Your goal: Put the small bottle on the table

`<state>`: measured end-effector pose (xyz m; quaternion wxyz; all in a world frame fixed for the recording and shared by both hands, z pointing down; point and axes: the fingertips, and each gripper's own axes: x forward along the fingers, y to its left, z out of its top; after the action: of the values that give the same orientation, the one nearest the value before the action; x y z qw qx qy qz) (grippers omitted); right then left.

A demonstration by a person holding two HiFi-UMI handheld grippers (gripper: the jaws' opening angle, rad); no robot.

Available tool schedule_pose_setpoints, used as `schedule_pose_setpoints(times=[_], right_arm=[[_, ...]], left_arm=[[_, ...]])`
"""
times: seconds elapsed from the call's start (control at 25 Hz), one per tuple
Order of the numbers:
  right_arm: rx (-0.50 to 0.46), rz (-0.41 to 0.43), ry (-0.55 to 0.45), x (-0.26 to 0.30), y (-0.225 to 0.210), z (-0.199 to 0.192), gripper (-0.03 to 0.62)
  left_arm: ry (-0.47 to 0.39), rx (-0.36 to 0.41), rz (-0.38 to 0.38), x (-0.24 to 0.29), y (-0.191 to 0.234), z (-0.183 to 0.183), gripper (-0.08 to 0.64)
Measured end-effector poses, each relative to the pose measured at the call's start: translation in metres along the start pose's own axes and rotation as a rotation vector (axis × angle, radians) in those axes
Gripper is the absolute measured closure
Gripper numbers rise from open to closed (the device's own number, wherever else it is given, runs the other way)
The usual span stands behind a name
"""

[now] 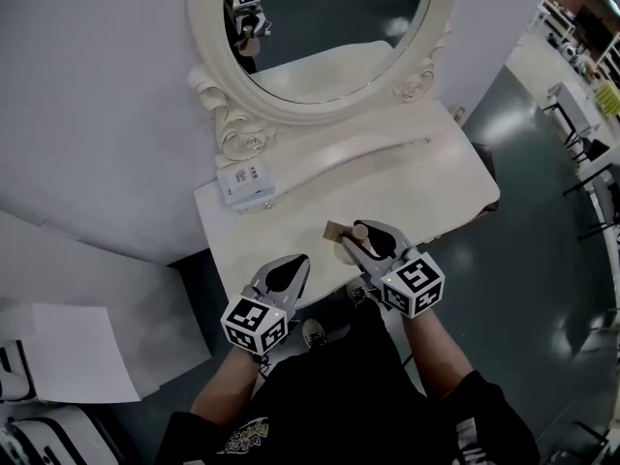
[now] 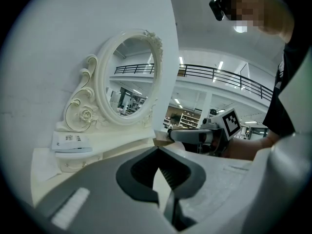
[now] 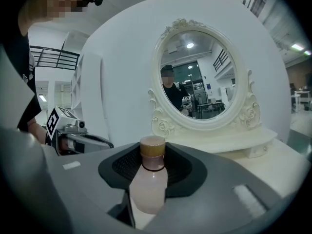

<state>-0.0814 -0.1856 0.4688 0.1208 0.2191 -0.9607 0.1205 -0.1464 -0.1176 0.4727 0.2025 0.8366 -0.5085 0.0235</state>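
Note:
The small bottle is pale pink with a tan cap and stands upright between the jaws of my right gripper, which is shut on its body. In the head view this gripper holds the bottle over the front part of the white dressing table. My left gripper hangs at the table's front edge, to the left of the right one. Its jaws meet at the tips with nothing between them.
A small tan block lies on the table just left of the bottle. A white box sits on the raised shelf at the back left, under the oval mirror. Dark floor lies beyond the table's right edge.

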Motion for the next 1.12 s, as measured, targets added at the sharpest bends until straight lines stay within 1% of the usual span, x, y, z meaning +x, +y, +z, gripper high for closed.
schedule_pose_setpoints(times=[0.16,0.44,0.72,1.12], right_arm=[[-0.014,0.040,0.018,0.008,-0.017,0.004,0.426],[-0.035,0.086,0.032,0.019,-0.054,0.016,0.426],[-0.044,0.138,0.053,0.035,-0.088,0.018,0.426],[-0.056,0.211,0.088,0.068,-0.127,0.016,0.426]], left_arm=[[-0.015,-0.006,0.032,0.017,0.004,0.009,0.560],[-0.039,-0.021,0.073,0.054,0.008,0.023,0.560],[-0.028,-0.029,0.112,0.088,0.012,0.027,0.560],[-0.033,-0.021,0.178,0.128,0.030,0.030,0.560]])
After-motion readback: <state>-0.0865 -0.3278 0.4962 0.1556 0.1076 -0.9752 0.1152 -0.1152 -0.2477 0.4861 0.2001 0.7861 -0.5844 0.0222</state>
